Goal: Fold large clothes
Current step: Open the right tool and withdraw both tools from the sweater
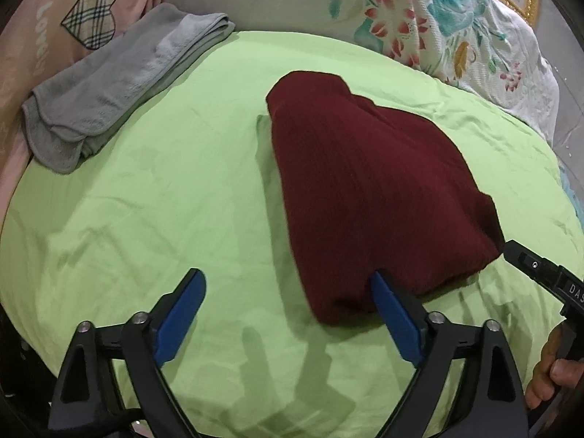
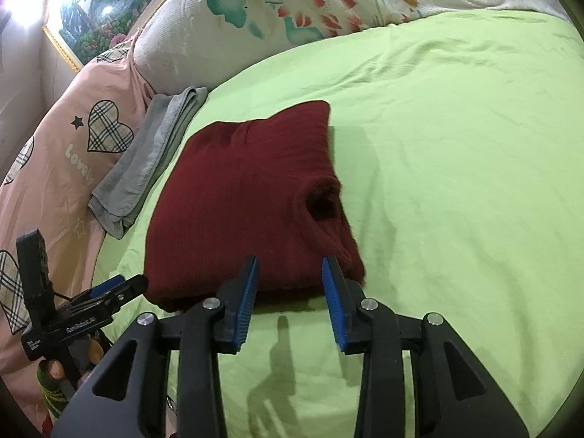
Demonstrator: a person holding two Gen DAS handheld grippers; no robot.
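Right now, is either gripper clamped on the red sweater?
No. The left gripper and right gripper both stand open just short of the folded red sweater, holding nothing.

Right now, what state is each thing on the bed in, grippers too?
Sweater: folded into a compact bundle, lying flat on the green sheet.
Towel: folded, lying beside the pink pillow.
Left gripper: open, empty, right finger at the sweater's near edge.
Right gripper: open, empty, at the sweater's near edge.
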